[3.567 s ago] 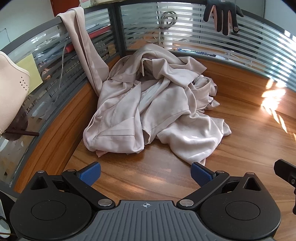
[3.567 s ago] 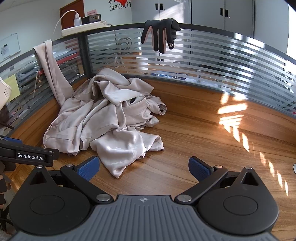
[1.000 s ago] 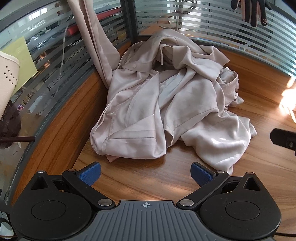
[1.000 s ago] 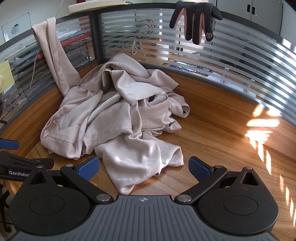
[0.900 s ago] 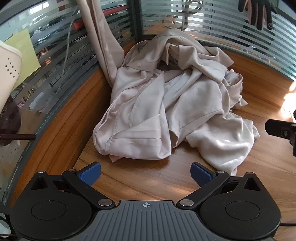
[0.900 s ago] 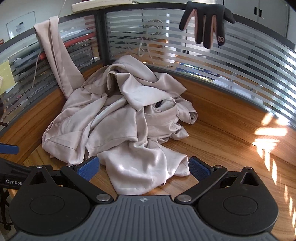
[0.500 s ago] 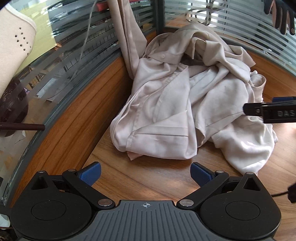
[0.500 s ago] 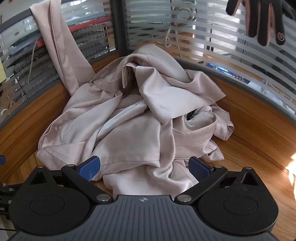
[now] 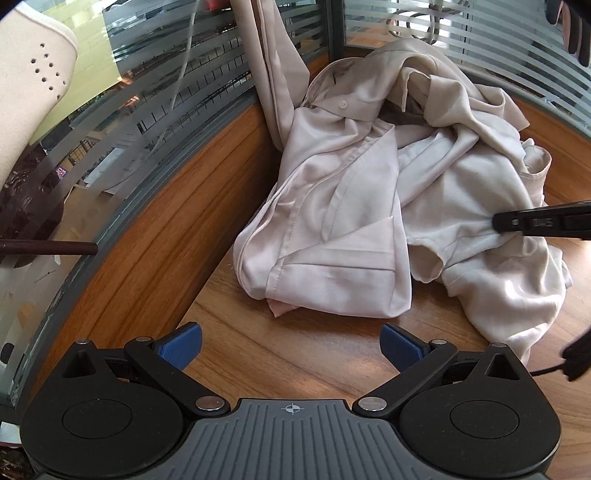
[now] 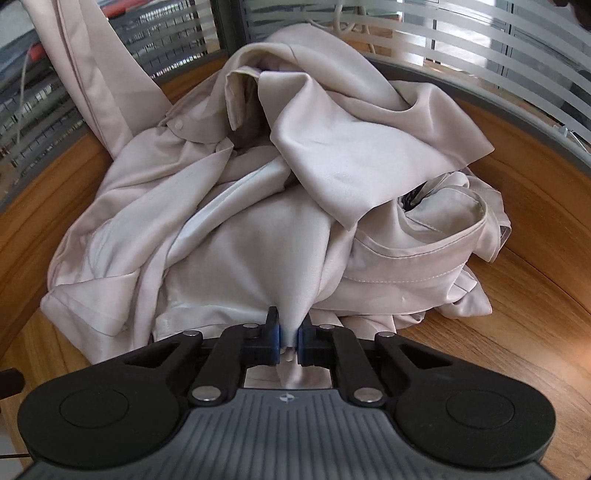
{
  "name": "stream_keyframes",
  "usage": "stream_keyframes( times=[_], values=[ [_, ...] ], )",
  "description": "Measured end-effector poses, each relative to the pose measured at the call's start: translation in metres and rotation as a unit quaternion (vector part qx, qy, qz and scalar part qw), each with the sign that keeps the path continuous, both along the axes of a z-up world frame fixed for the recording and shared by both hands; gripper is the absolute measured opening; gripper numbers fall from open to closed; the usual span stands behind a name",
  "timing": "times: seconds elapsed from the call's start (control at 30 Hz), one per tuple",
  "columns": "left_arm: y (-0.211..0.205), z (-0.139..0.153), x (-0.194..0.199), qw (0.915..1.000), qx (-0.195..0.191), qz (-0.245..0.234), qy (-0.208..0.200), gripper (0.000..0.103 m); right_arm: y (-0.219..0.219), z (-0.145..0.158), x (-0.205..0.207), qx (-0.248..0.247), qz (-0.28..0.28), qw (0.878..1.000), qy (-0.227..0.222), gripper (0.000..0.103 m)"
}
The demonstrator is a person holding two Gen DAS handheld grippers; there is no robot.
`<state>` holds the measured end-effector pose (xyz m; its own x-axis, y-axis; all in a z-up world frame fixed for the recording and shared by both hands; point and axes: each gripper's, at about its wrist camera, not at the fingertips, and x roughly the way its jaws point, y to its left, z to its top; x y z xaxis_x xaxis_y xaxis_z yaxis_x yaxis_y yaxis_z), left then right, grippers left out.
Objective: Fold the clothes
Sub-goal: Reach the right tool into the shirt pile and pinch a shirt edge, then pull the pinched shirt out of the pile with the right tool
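Note:
A crumpled beige shirt (image 9: 332,221) lies heaped in the corner of the wooden desk (image 9: 236,332). In the right wrist view my right gripper (image 10: 288,338) is low over the heap's near side, its jaws closing, and its blue pads pinch a raised fold of the shirt (image 10: 258,240). The left wrist view shows that gripper's black tip (image 9: 498,221) reaching in from the right edge into the cloth. My left gripper (image 9: 291,343) is open just above the bare wood, a short way in front of the shirt's near hem, with nothing between its fingers.
A curved striped-glass partition (image 9: 166,92) walls in the desk behind and to the left. A second beige cloth (image 9: 273,74) hangs over its top down to the heap. A black glove (image 9: 576,26) hangs on the partition at the far right. A cream chair back (image 9: 29,74) stands outside.
My right gripper has come forward and down onto the heap and shut on a fold of the shirt, which now rises to its pads. The left gripper edged closer, still open.

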<state>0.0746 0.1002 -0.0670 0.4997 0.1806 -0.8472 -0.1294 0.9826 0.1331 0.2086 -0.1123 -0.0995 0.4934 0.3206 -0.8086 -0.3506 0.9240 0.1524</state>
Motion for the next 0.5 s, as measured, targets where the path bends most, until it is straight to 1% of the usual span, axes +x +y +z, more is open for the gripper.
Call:
stream_keyframes(
  times=[0.1, 0.23, 0.4, 0.5],
  values=[
    [-0.004, 0.001, -0.002, 1.0, 0.002, -0.001, 0.0, 0.102, -0.014, 0.016, -0.021, 0.009, 0.006, 1.0, -0.009, 0.006],
    [-0.013, 0.004, -0.007, 0.9999, 0.01, -0.009, -0.005, 0.102, -0.044, 0.034, -0.06, 0.008, -0.015, 1.0, -0.016, 0.005],
    [-0.021, 0.006, -0.015, 0.9996, 0.014, -0.02, -0.011, 0.102, -0.101, 0.047, -0.111, 0.001, -0.075, 0.997, -0.008, 0.005],
    [-0.028, 0.007, -0.021, 0.9992, 0.019, -0.032, -0.012, 0.102, -0.141, 0.05, -0.141, -0.01, -0.124, 0.992, -0.001, 0.005]
  ],
)
